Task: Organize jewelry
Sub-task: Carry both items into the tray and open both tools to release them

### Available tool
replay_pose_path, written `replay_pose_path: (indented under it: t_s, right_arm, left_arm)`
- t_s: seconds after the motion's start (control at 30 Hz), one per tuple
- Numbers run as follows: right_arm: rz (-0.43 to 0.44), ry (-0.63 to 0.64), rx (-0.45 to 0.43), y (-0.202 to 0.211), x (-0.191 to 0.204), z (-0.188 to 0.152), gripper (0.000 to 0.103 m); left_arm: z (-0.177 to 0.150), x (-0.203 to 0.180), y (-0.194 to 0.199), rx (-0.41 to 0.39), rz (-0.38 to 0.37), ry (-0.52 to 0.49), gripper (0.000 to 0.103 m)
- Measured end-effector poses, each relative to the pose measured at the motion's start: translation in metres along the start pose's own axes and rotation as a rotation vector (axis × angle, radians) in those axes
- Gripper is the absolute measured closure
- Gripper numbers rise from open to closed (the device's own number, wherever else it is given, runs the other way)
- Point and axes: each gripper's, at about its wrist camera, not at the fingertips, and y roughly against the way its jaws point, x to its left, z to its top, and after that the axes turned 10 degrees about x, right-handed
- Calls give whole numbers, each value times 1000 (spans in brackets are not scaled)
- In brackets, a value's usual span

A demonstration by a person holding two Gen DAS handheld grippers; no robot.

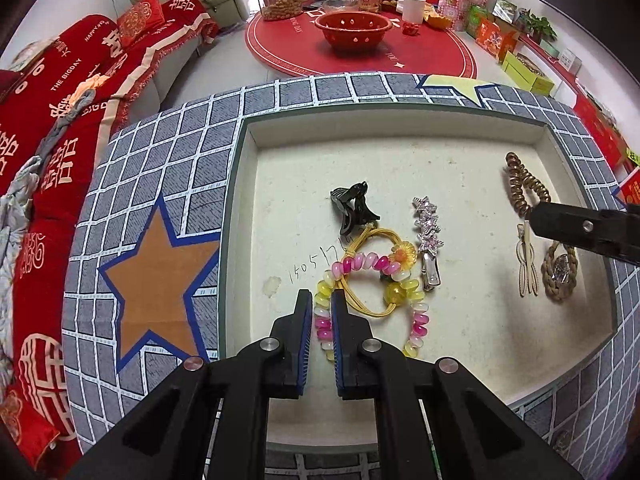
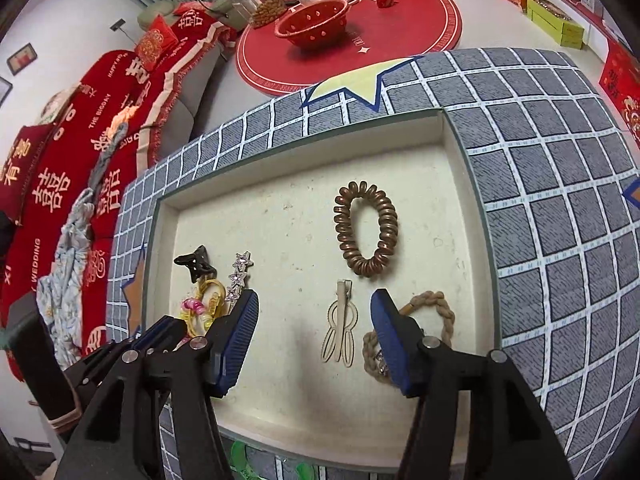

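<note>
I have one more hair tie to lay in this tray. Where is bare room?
Bare: the strip along the tray's far wall, and the floor between the star clip and brown coil tie. Crowded: around the pink-yellow coil and black claw clip.

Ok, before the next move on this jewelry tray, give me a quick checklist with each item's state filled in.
1. Left gripper shut on the pink-and-yellow coil tie: ok, jaws closed on its loop.
2. Right gripper free: ok, jaws open with nothing pressed between them.
3. Beige clip clear of the right gripper: ok, it lies flat between the open jaws, untouched.
4. Coil tie free of the yellow tie: not ok, the two overlap and look tangled.
5. Brown coil lying apart: ok.
6. Braided tie clear of the right gripper: cannot tell, one finger hides part of it.
</note>
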Motion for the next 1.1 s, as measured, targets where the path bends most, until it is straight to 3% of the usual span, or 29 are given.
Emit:
replay_pose_path:
  t_s: [0.4, 0.5, 0.53, 0.57, 0.6, 0.7, 0.97, 1.03, 1.1]
  right_arm:
    - [42, -58, -32, 28, -17, -28, 40]
    - [43, -72, -46, 36, -21, -36, 34]
    - [47, -75, -52, 39, -22, -39, 34]
    - [49, -77, -56, 41, -23, -41, 34]
    - [51, -79, -61, 44, -23, -44, 33]
    - [54, -80, -78, 53, -23, -52, 23]
    - [67, -101, -119, 73, -24, -77, 18]
    - [56, -98, -133, 78, -24, -85, 0]
    - [36, -84, -166, 84, -22, -97, 0]
  left_arm:
    - [-3, -5, 14, -33, 22, -17, 80]
    - [-4, -5, 18, -38, 20, -21, 80]
    - [-5, -4, 20, -41, 23, -22, 72]
    - [-5, -4, 22, -43, 23, -22, 22]
    - [-6, -3, 24, -46, 27, -13, 0]
    - [-10, -1, 38, -98, 25, -6, 0]
    - [-27, 2, 57, -114, 42, -13, 0]
    - [-36, 2, 61, -116, 37, -9, 0]
    - [-47, 4, 64, -106, 20, 0, 0]
